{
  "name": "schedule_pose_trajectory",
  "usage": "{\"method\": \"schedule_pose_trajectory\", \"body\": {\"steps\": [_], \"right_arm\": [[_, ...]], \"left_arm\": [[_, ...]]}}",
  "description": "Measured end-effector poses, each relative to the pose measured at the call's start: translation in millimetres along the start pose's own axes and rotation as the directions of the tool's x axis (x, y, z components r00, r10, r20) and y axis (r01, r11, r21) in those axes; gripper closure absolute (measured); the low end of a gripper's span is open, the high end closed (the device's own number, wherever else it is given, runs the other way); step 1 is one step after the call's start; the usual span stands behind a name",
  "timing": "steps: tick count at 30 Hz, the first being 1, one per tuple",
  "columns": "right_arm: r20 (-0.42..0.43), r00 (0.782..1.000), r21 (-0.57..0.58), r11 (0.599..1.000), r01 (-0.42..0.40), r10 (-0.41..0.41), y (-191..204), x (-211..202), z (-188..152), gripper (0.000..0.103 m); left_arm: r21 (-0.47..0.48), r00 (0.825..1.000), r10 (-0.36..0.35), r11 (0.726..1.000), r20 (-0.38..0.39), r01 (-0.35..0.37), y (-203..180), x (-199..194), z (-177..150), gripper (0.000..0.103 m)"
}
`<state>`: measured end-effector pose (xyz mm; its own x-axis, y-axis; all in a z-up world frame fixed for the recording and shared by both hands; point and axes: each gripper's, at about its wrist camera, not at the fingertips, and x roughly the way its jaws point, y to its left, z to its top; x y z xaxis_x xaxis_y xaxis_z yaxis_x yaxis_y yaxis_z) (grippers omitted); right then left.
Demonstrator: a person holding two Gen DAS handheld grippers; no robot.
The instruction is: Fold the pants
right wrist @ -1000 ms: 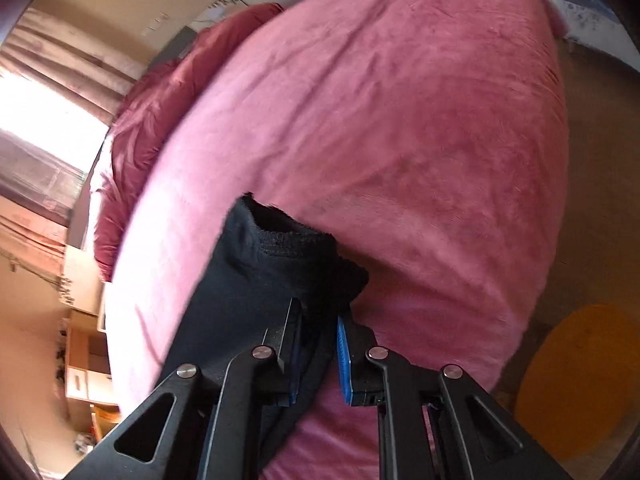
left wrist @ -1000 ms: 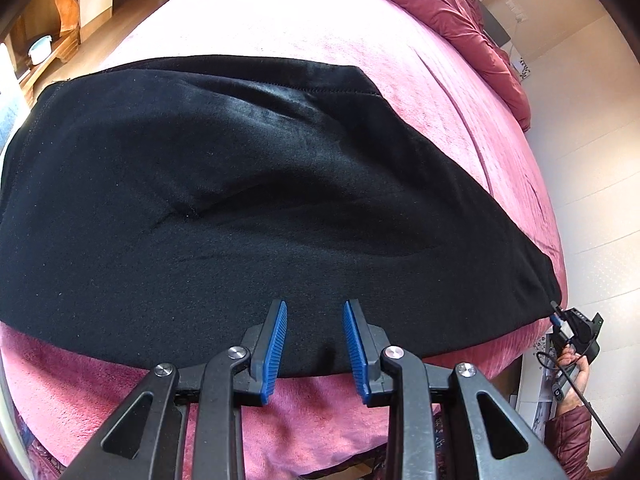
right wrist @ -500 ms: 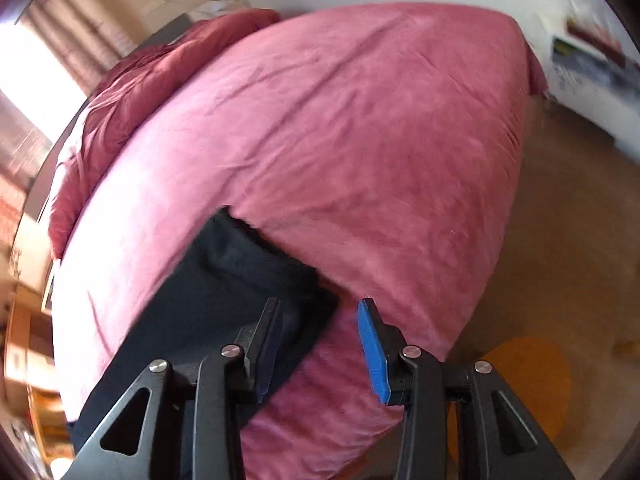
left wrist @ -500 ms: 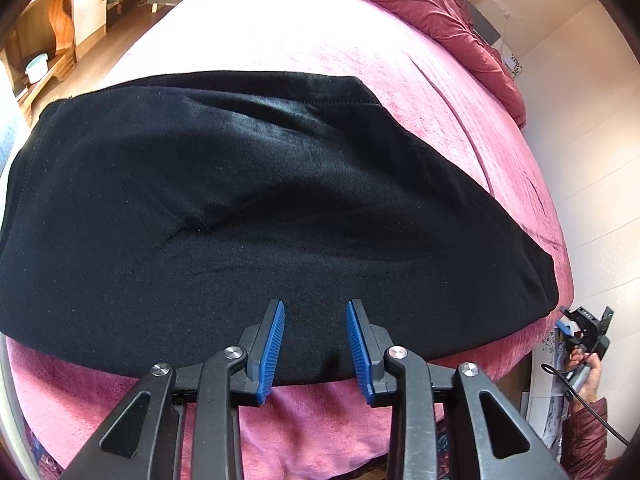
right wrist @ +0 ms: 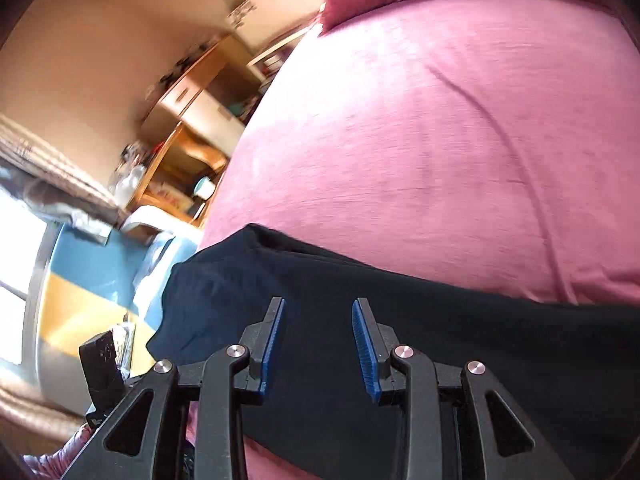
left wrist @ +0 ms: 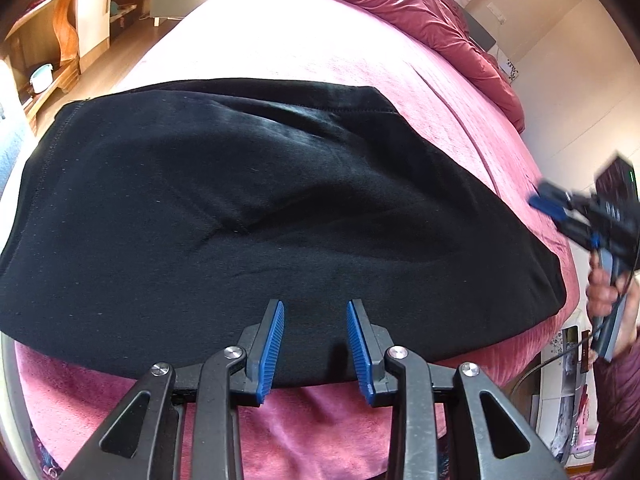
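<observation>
A pair of black, soft knit pants (left wrist: 256,208), already doubled over lengthwise, lies spread across a bed covered in a pink plush blanket (left wrist: 328,40), its near edge close to the edge of the mattress, its stitched hem end to the left in the left wrist view and its narrower end to the right. The left gripper (left wrist: 315,344), black with blue ribbed pads, hovers over the near edge of the cloth with its jaws partly apart and nothing pinched between them. The right gripper (right wrist: 319,344), of the same make, is above the dark fabric, its jaws drawing together from a partly open stance; the cloth lies beneath them, not visibly caught, and the blur leaves the gap above the cloth hard to judge. In the left wrist view it appears at the far right, held in a person's hand (left wrist: 606,292) beside the narrow end of the garment. The step in hand appears to be taking hold for the next fold. Done well, each gripper should sink until both pads straddle every layer at the edge, close firmly, then lift together and carry one end evenly over the other, keeping the edges aligned and clear of the crumpled red quilt (left wrist: 404,12) at the head of the bed.
</observation>
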<state>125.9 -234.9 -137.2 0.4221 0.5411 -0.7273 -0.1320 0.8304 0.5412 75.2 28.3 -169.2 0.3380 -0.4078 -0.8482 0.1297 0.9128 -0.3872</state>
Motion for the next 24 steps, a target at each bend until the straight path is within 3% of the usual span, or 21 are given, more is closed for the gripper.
{"method": "schedule_pose_trajectory", "body": {"steps": [4, 11, 12, 13, 14, 15, 18, 20, 24], "right_arm": [[-0.104, 0.994, -0.048, 0.998, -0.042, 0.036, 40, 70, 34, 0.068], [-0.242, 0.970, -0.078, 0.997, 0.017, -0.035, 46, 149, 77, 0.068], [-0.261, 0.965, -0.075, 0.997, 0.021, -0.040, 48, 156, 77, 0.069], [-0.271, 0.962, -0.079, 0.997, 0.019, -0.040, 48, 161, 77, 0.077], [-0.279, 0.959, -0.086, 0.996, 0.019, -0.042, 49, 163, 78, 0.093], [-0.281, 0.958, -0.094, 0.995, 0.023, -0.048, 51, 166, 78, 0.095], [-0.197, 0.980, -0.131, 0.991, 0.012, -0.038, 68, 154, 87, 0.098], [-0.160, 0.985, -0.121, 0.992, 0.049, -0.068, 66, 150, 93, 0.099], [-0.204, 0.963, -0.148, 0.978, 0.149, -0.178, 54, 178, 80, 0.099]], "left_arm": [[0.008, 0.999, 0.028, 1.000, 0.032, -0.028, 9, -8, 3, 0.070], [-0.012, 0.999, 0.020, 1.000, 0.051, -0.019, 25, -11, 3, 0.070], [-0.011, 0.998, 0.020, 1.000, 0.054, -0.019, 28, -13, 3, 0.070], [-0.012, 0.998, 0.018, 1.000, 0.055, -0.018, 30, -13, 2, 0.070], [-0.012, 0.998, 0.016, 1.000, 0.055, -0.015, 32, -13, 2, 0.070], [-0.011, 0.998, 0.016, 1.000, 0.057, -0.016, 33, -14, 1, 0.070], [-0.013, 0.997, 0.019, 1.000, 0.070, -0.018, 37, -19, -1, 0.070], [-0.017, 0.998, 0.024, 1.000, 0.066, -0.023, 39, -22, -7, 0.070], [-0.026, 0.999, 0.030, 0.999, 0.041, -0.029, 45, -17, -8, 0.070]]}}
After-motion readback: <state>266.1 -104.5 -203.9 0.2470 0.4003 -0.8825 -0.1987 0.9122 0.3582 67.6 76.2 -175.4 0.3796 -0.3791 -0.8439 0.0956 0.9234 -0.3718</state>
